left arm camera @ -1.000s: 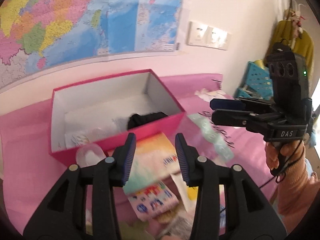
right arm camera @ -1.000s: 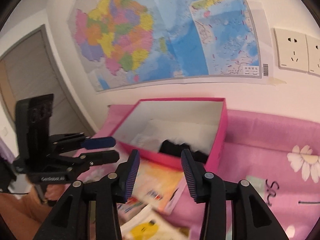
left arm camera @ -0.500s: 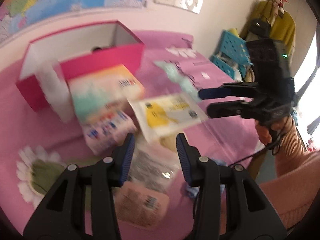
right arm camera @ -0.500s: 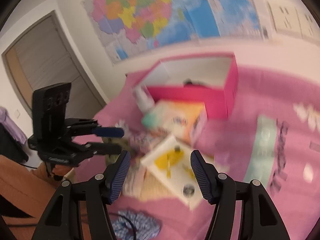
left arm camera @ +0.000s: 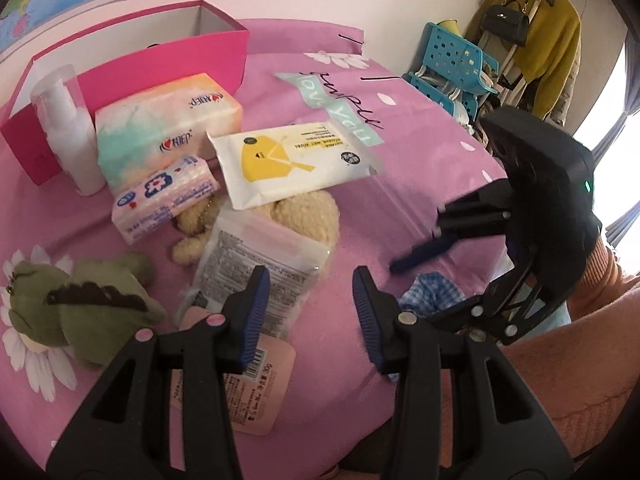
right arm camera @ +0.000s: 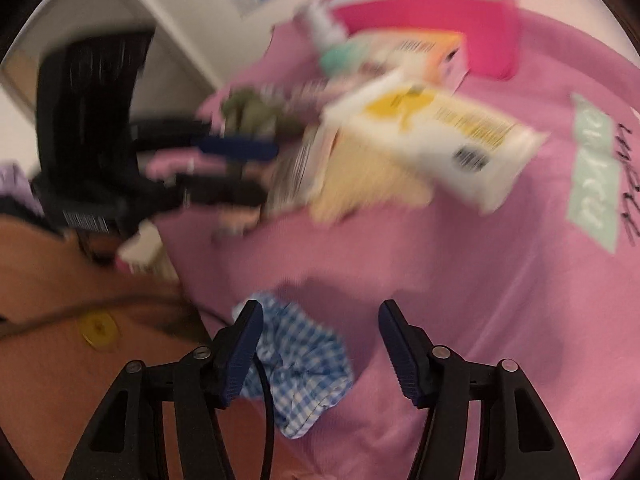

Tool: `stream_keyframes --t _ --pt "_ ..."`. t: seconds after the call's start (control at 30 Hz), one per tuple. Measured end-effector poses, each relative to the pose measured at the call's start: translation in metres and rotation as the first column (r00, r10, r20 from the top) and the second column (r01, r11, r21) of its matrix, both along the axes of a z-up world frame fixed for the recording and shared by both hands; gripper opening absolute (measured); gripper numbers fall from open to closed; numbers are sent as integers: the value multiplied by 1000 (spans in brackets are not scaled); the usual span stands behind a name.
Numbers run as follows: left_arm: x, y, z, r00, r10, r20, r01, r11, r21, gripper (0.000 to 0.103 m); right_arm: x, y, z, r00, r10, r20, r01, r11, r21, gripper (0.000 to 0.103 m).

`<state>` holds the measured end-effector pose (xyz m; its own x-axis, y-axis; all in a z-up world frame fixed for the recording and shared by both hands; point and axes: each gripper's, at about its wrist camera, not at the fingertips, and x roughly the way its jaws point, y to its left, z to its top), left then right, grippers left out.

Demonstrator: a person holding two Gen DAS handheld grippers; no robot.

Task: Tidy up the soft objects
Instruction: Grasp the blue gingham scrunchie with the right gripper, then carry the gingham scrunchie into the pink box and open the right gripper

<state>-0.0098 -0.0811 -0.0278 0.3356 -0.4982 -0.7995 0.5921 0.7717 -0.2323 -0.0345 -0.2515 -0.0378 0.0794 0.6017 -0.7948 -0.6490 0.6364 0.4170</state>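
From the left wrist, the left gripper (left arm camera: pixel 306 316) hangs with jaws apart over a clear packet (left arm camera: pixel 256 276) among soft toys, the pink box (left arm camera: pixel 168 60) well beyond. From the right wrist, the right gripper (right arm camera: pixel 320 354) gapes empty over the blue checked cloth (right arm camera: pixel 298 364) at the bed edge; the blurred view suggests speed, so a hasty pinch could snag the black cable (right arm camera: pixel 266 400) crossing it.

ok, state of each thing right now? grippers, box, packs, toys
left gripper: open, empty
right gripper: open, empty, over checked cloth
pink box: open
wipes pack: flat, resting on beige plush
green plush: lying on bedspread
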Motion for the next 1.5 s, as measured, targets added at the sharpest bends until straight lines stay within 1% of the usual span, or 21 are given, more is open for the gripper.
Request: stream_keyframes --t 0.03,0.07,0.13,0.17,0.23,0.33,0.4,0.47,0.53,0.63,0.73,0.83,0.87,0.93,1.0,1.1,1.2,1.37,1.5 --pt "0 0 0 1000 2 -1 -2 1000 0 45 -4 2 1 999 26 24 -26 1000 -10 47" --pt "0 -1 0 1000 3 -1 -3 1000 -1 45 -7 5 1 998 48 31 -47 999 -25 31" --pt "-2 0 0 1000 1 -4 -1 1000 -5 45 -13 9 1 996 78 49 -75 996 -47 13" --pt "-3 -1 0 1000 -5 -7 5 1000 -9 45 -16 10 0 994 94 51 -92 995 -47 13" --pt "-6 -2 1 1000 -23 -11 23 1000 -16 45 -17 9 0 994 90 64 -88 995 -36 12" --pt "-9 -4 1 997 -66 -30 64 997 -51 45 -10 -2 9 997 30 71 -33 999 37 11" --pt "-7 -5 2 994 -97 -52 92 992 -90 45 -4 -9 19 995 -18 98 9 996 85 11" --pt "-6 -6 3 992 -112 -54 105 988 -113 45 1 -12 28 991 -59 118 46 993 112 11" --pt "-3 -8 4 993 -109 -44 103 988 -114 45 8 -11 40 986 -98 134 77 985 152 10" --pt "6 -11 9 996 -84 -18 82 991 -110 45 22 -11 55 979 -131 156 101 977 188 10" --pt "13 -12 21 997 -72 28 75 990 -118 45 33 -8 68 975 -139 173 98 969 226 10" --pt "23 -10 37 996 -51 74 60 991 -122 39 44 -1 85 963 -141 228 82 965 250 10" --pt "28 -8 43 995 -37 93 48 992 -119 37 48 0 92 959 -147 244 83 963 255 10" --pt "39 -5 53 993 -8 116 22 993 -115 34 58 7 105 947 -158 281 84 962 259 10" --pt "54 -2 63 990 24 141 -9 994 -109 30 74 9 114 939 -180 293 98 957 273 10" --pt "77 2 78 985 62 163 -43 993 -112 30 102 12 123 924 -216 315 124 950 288 10" --pt "107 1 91 978 91 186 -74 993 -97 30 126 14 132 913 -243 327 143 942 303 10" --pt "153 -1 99 976 137 171 -124 989 -83 29 172 20 140 901 -286 325 184 932 312 10" --pt "184 -3 99 973 173 153 -164 984 -64 29 208 20 135 896 -326 300 230 921 313 10"
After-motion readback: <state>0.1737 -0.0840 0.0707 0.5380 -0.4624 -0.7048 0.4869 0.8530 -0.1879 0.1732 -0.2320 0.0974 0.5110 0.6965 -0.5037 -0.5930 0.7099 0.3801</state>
